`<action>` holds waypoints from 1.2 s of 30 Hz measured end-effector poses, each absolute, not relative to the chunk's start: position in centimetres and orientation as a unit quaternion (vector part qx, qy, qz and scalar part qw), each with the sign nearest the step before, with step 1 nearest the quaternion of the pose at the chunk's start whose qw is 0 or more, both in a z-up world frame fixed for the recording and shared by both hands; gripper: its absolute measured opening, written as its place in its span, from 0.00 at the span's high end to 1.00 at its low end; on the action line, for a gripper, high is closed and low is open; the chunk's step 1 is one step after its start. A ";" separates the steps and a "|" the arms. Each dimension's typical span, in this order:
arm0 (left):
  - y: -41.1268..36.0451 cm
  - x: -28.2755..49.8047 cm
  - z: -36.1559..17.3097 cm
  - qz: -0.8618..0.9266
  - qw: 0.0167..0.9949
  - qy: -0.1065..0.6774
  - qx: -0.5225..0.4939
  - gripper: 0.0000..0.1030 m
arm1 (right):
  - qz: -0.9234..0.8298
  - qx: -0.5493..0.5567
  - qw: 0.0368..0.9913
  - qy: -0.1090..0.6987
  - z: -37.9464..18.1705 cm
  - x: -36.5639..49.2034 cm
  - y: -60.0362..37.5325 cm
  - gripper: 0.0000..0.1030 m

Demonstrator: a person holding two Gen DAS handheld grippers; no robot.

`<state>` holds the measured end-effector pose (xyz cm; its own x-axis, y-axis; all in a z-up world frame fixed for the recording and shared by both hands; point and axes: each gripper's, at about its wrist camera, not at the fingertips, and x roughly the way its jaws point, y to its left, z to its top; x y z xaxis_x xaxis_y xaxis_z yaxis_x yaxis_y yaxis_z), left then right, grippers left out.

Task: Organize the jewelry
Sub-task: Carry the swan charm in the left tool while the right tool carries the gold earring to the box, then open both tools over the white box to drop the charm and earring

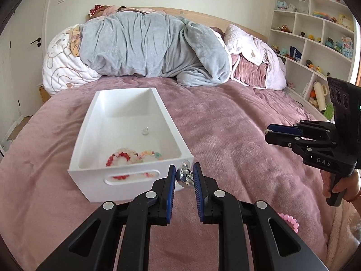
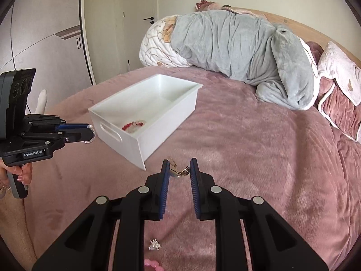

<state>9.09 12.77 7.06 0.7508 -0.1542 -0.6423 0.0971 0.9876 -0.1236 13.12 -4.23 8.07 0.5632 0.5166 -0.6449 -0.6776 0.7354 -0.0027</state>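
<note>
A white box [image 1: 90, 117] lies on the pink bed; it also shows in the right wrist view [image 2: 158, 122]. Inside lie a red and white bead bracelet [image 1: 120, 157], a pastel bracelet [image 1: 151, 154] and a small clear piece [image 1: 144, 131]. My left gripper [image 1: 184, 175] is shut on a silver earring [image 1: 186, 177], just before the box's near right corner. My right gripper [image 2: 179, 171] is shut on a gold earring [image 2: 178, 171] above the bedspread, right of the box.
A silver crystal piece [image 2: 155, 245] and a pink bead bracelet [image 2: 153, 265] lie on the bedspread under my right gripper; the bracelet also shows in the left wrist view [image 1: 291, 221]. Grey blanket [image 1: 146, 45] and pillows lie beyond. Shelves [image 1: 315, 33] stand at right.
</note>
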 end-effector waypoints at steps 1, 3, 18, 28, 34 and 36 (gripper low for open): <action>13.4 9.7 7.5 -0.063 0.935 0.346 -0.041 0.80 | 0.345 -0.128 0.875 0.313 8.7 13.4 -3.4 0.82; 14.4 10.9 8.4 -0.055 0.937 0.345 -0.035 0.80 | 0.351 -0.135 0.876 0.302 9.7 14.0 -1.9 0.82; 20.5 21.0 9.2 -0.005 0.920 0.390 -0.041 0.80 | 0.385 -0.151 0.860 0.299 12.3 22.0 9.7 0.82; 21.4 23.2 5.7 0.023 0.895 0.443 -0.038 0.79 | 0.368 -0.146 0.846 0.356 8.9 24.7 14.6 0.82; 21.2 23.4 4.4 0.045 0.891 0.450 -0.042 0.79 | 0.356 -0.140 0.848 0.368 8.0 25.1 15.8 0.82; 21.2 23.4 4.1 0.047 0.889 0.452 -0.048 0.79 | 0.352 -0.136 0.848 0.371 7.9 25.3 15.8 0.81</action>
